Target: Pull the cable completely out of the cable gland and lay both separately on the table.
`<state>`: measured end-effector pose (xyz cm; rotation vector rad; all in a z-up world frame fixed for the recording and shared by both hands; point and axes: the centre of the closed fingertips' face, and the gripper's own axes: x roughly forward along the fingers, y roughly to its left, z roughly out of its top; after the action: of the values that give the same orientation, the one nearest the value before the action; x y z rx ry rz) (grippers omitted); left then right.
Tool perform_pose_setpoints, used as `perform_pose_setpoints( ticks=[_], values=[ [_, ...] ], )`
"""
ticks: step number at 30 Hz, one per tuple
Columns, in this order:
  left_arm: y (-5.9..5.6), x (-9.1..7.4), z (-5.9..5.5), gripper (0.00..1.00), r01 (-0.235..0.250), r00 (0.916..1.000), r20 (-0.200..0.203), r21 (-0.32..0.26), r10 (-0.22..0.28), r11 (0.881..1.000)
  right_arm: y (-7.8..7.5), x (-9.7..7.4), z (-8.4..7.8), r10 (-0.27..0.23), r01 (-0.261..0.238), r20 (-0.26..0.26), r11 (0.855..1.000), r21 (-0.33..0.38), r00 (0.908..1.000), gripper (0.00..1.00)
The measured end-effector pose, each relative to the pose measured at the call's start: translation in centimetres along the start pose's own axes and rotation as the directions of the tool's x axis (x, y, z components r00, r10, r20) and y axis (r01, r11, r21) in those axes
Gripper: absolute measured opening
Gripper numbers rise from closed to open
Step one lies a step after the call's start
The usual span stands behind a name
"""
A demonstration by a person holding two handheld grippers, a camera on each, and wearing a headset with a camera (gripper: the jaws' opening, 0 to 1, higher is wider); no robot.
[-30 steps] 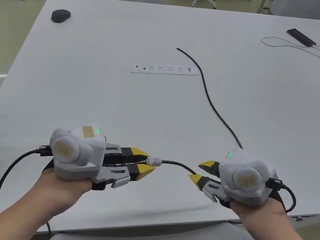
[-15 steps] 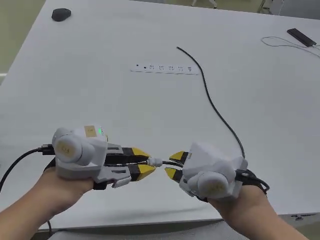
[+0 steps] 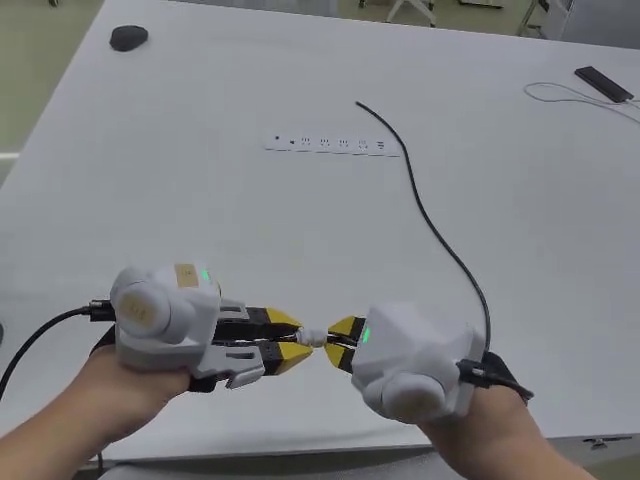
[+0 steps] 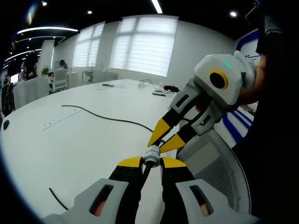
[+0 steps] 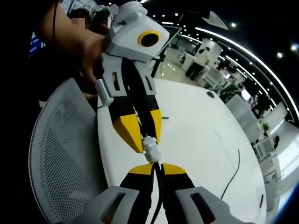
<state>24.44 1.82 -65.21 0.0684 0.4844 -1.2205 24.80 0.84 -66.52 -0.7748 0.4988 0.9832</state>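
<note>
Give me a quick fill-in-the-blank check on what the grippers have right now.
The left gripper is shut on the white ___. The cable passing between the jaws of the right gripper is ___ in colour. Farther back on the table lies a white ___ with a row of sockets.
Missing words: cable gland; black; power strip.

The table (image 3: 200,220) has a smooth, matt, pale grey top, like laminate. The cable (image 3: 430,222) wears a black rubbery sheath with a faint sheen. The cable gland (image 5: 150,147) looks like smooth, slightly glossy white plastic. The left gripper (image 3: 297,342) and the right gripper (image 3: 342,340) each have a shell of smooth white plastic that catches the light, and 2 matt black plastic jaws with yellow tips. The chair (image 5: 60,154) is white perforated mesh, rough in texture.
</note>
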Motion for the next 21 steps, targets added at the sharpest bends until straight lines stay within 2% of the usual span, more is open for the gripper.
perform_pose_setpoints(
  ticks=[6, 14, 16, 17, 19, 20, 21],
  values=[
    [-0.1, 0.0, 0.2, 0.15, -0.006, 0.9999, 0.012, -0.003, 0.006, 1.000, -0.4, -0.2, -0.2, -0.006, 0.005, 0.012, 0.998, 0.055, 0.9999, 0.00],
    [0.3, -0.2, 0.6, 0.15, -0.015, 0.9998, 0.013, -0.001, 0.015, 1.000, -1.6, -0.4, -2.1, -0.030, 0.029, 0.004, 0.983, 0.180, 0.9995, 0.00],
    [0.4, -0.2, 0.6, 0.15, -0.017, 0.9997, 0.015, -0.001, 0.017, 1.000, -1.9, -0.5, -3.1, -0.040, 0.039, 0.000, 0.962, 0.271, 0.9992, 0.00],
    [0.4, -0.3, 0.7, 0.15, -0.019, 0.9997, 0.018, -0.001, 0.019, 1.000, -2.0, -0.5, -3.3, -0.042, 0.040, 0.000, 0.958, 0.283, 0.9991, 0.00],
    [0.5, -0.3, 0.8, 0.15, -0.022, 0.9995, 0.024, -0.005, 0.022, 1.000, -2.4, -0.5, -4.2, -0.054, 0.050, 0.000, 0.936, 0.349, 0.9986, 0.00],
    [0.4, -0.3, 0.8, 0.15, -0.022, 0.9994, 0.026, -0.005, 0.022, 1.000, -2.5, -0.5, -4.8, -0.057, 0.052, 0.000, 0.918, 0.392, 0.9984, 0.00],
    [0.4, -0.3, 0.9, 0.15, -0.022, 0.9994, 0.026, -0.004, 0.023, 1.000, -2.6, -0.5, -5.2, -0.058, 0.054, -0.003, 0.907, 0.417, 0.9983, 0.00]
  ],
)
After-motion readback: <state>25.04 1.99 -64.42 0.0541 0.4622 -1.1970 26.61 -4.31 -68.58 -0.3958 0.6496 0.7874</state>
